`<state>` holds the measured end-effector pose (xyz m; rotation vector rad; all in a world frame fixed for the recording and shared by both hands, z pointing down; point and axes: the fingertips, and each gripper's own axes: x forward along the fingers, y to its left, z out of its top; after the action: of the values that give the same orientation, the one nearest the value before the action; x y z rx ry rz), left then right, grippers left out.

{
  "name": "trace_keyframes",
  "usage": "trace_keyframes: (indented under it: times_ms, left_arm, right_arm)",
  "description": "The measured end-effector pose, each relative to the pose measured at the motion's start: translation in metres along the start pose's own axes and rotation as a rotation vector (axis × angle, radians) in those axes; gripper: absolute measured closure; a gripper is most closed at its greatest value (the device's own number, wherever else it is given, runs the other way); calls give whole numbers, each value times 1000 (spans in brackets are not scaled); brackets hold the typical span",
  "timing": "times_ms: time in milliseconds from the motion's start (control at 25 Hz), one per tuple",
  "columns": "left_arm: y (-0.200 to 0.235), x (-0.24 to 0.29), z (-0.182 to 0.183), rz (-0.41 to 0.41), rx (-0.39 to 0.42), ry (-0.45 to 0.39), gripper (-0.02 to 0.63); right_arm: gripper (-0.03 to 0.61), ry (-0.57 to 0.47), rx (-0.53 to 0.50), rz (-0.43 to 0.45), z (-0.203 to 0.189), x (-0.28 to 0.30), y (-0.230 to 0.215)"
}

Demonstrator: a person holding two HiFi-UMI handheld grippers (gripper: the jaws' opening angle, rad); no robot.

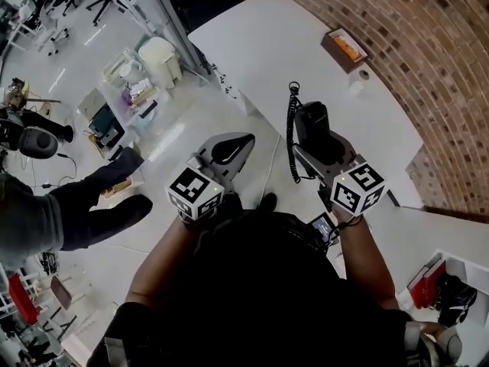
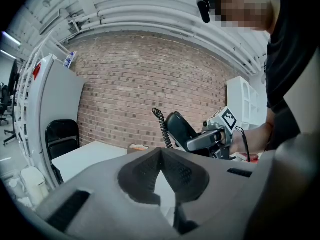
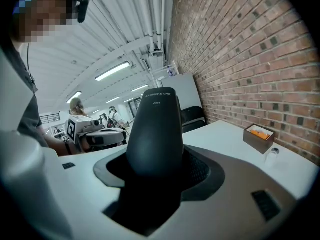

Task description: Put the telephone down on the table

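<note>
Holding one tool in each hand, the person stands at the near edge of a long white surface point(image 1: 306, 44). The left tool point(image 1: 231, 150) is at the left, over the floor. Its two jaws are closed together at the tips and there is nothing between them. The right tool point(image 1: 312, 150) is beside it at the right, at about the same height. Its jaws are clamped on the lower part of a black telephone point(image 1: 315, 127), which points away from the person. The telephone is up in the air and does not lie on the surface. A black coiled cord point(image 1: 291, 132) hangs from its left side.

Farther on the surface, near the right edge, there is a small brown box point(image 1: 344, 48) with something orange inside. A small white thing point(image 1: 359, 79) stands just beside it, on the nearer side; I cannot tell what it is. A brick wall point(image 1: 397, 37) runs along the right side of the surface. At the far end, a black chair point(image 2: 62, 136) stands against a grey panel.
</note>
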<state>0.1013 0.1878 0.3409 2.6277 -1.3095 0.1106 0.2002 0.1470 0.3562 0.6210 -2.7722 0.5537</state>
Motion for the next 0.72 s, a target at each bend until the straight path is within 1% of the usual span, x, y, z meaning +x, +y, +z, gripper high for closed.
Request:
trace_keyframes:
  times_ms: [200, 360, 520, 640, 720]
  left_arm:
    - [19, 15, 0, -12, -12, 5, 606]
    - [39, 22, 6, -43, -14, -1, 606]
    - [68, 24, 10, -66, -4, -13, 606]
    - [92, 26, 14, -110, -1, -5, 606]
    - [113, 24, 21, -125, 1, -8, 606]
  right_arm:
    - [305, 10, 12, -9, 6, 17, -19]
    - [305, 12, 19, -40, 13, 30, -26]
    - [305, 8, 7, -50, 29, 59, -33]
    - [305, 2, 26, -89, 36, 77, -37]
    - [305, 3, 27, -109, 43, 91, -38]
